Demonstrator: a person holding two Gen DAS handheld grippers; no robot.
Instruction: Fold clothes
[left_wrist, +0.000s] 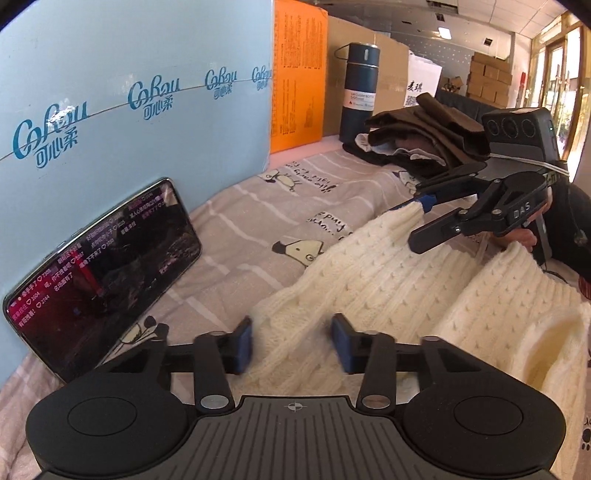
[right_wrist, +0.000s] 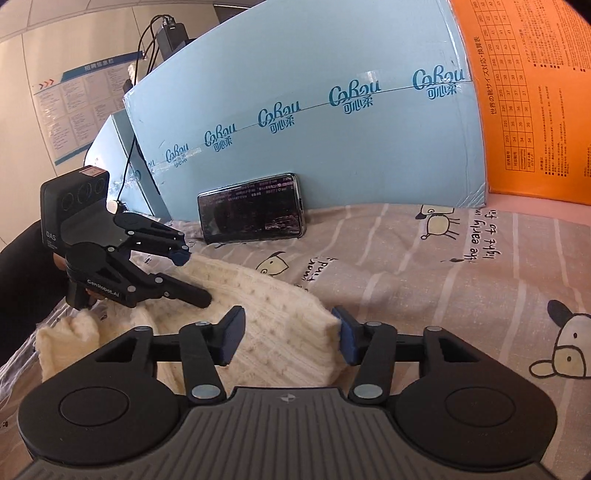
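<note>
**Cream knit on the bed, both grippers at its edges**

A cream cable-knit sweater (left_wrist: 388, 280) lies on a grey cartoon-print bedsheet (left_wrist: 258, 206), partly bunched, one portion lifted and draped rather than flat. A pile of dark clothes (left_wrist: 424, 136) sits further back near a blue bottle (left_wrist: 360, 92); whether that pile is folded I cannot tell. A phone (right_wrist: 251, 208) leans against a blue box (right_wrist: 314, 140).

The left gripper (left_wrist: 291, 343) has its jaws open, spread either side of a ridge of knit, with no pinch on it. The right gripper (right_wrist: 288, 339) also shows jaws apart in its own view, with a fabric edge touching the right pad (right_wrist: 347, 343); from the left view a corner of the sweater hangs peaked at its tip, so the cloth seems caught or resting there. I cannot say it is firmly gripped.

The knit looks thick, soft and light. It will likely sag and stretch if lifted by one point. A better hold would be at hems, shoulder seams or corners, both grippers level, taking a good bite through the full thickness. Loose loops may snag on the jaws.
</note>
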